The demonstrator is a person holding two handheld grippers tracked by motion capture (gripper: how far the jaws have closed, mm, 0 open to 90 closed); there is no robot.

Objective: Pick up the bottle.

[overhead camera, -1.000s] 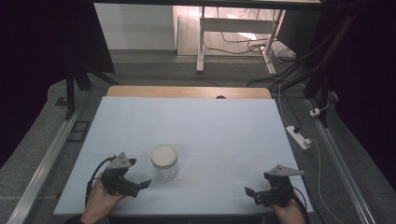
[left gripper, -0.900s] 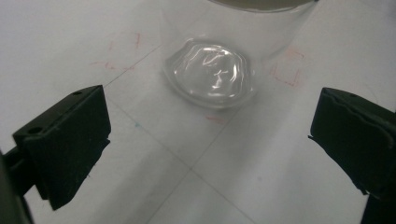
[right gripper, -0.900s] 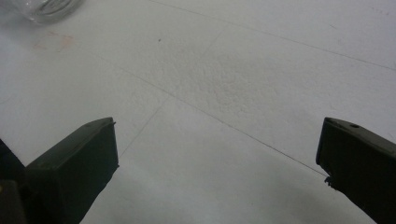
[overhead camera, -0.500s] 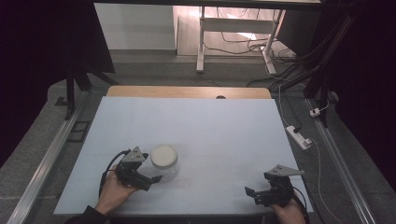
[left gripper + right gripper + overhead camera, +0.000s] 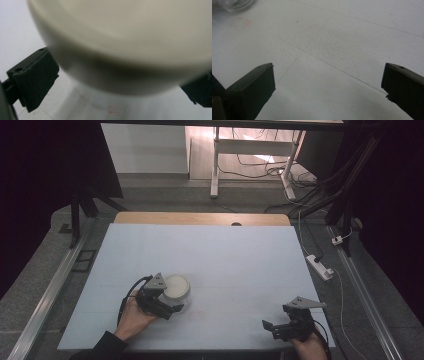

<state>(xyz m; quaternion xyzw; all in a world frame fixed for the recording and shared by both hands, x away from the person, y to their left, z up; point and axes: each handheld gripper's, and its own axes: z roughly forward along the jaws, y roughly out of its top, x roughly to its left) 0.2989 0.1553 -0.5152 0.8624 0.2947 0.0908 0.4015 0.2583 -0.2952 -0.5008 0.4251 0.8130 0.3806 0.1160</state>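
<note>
jar lid [image 5: 176,286]: cream-white
jar body [image 5: 235,4]: seemingly clear glass, blurred
table [image 5: 235,260]: pale blue-white, wooden tan strip beyond the jar
left gripper [image 5: 170,309]: black, grey plate
right gripper [image 5: 270,327]: black

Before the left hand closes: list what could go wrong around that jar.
1. The left gripper has open jaws astride the jar near its white lid; gripping that high might tip it.
2. The jar looks like clear glass; toppling might break it.
3. The right gripper sits far off, unable to steady it.
</note>
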